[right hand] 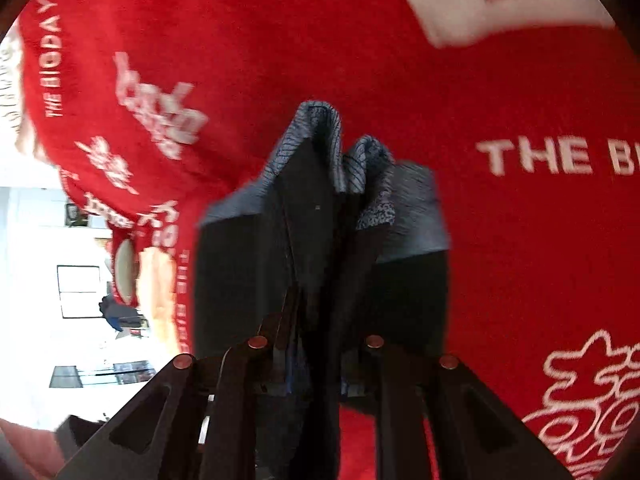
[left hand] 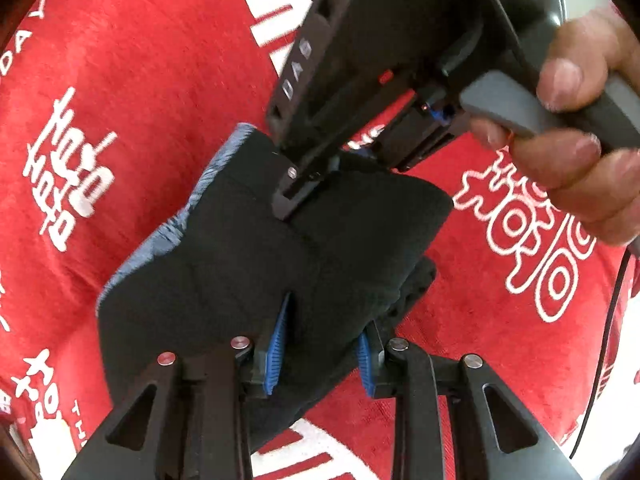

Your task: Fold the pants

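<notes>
Both grippers pinch the folded pants over the red cloth.

Left gripper clamps the black fabric pants with grey-blue waistband above the red printed cloth; right gripper grips the far edge. Keeping both edges level should hold the fold square. Only the right wrist view shows the bunched waistband layers.

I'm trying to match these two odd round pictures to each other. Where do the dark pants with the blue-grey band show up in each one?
Left wrist view: the pants fill the centre, the blue-grey band along their upper-left edge, the right gripper coming in from above.
Right wrist view: the pants hang in the centre, bunched, with the band on top.
Shared landmark: the red cloth with white lettering behind them.
</notes>
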The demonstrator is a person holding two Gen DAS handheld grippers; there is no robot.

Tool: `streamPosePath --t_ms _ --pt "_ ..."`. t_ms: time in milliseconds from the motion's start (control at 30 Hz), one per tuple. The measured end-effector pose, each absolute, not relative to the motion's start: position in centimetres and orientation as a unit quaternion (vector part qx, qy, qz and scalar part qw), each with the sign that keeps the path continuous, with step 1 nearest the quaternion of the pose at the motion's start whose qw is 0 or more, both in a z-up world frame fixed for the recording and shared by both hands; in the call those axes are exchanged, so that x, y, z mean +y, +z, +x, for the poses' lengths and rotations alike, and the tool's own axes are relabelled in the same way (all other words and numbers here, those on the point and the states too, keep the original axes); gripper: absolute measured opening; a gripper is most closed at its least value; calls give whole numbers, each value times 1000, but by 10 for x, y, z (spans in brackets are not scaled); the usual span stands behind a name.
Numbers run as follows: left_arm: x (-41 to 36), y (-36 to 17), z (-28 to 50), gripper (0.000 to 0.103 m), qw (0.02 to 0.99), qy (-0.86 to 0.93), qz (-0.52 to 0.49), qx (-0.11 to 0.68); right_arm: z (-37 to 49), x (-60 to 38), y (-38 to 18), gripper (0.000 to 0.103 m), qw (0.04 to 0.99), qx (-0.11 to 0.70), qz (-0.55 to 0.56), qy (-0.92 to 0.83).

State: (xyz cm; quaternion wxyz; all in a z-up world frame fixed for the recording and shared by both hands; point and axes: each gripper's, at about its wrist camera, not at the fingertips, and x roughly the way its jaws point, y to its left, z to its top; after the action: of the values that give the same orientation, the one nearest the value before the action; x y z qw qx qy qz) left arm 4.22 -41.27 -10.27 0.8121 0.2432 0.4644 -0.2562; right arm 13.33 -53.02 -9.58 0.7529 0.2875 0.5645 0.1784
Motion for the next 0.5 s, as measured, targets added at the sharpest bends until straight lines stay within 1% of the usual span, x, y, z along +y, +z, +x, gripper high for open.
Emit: streamPosePath --t_ms 67,133,167,333,433,500 --pt "-414 -107 40 32 810 -253 252 464 133 -534 -110 24 751 564 293 177" --pt "-415 -107 37 49 807 -261 258 463 131 -538 -115 30 753 560 299 173" --pt "-416 -108 36 62 805 -262 256 466 129 -539 -115 33 754 559 299 170" --pt "-403 -93 31 62 803 -262 239 479 119 -540 -106 38 765 567 269 145" --pt "-383 -76 31 62 810 -256 213 482 109 -538 -97 48 779 577 222 102" --pt "-364 -65 35 62 818 -240 197 484 100 -535 -92 48 785 581 199 82"
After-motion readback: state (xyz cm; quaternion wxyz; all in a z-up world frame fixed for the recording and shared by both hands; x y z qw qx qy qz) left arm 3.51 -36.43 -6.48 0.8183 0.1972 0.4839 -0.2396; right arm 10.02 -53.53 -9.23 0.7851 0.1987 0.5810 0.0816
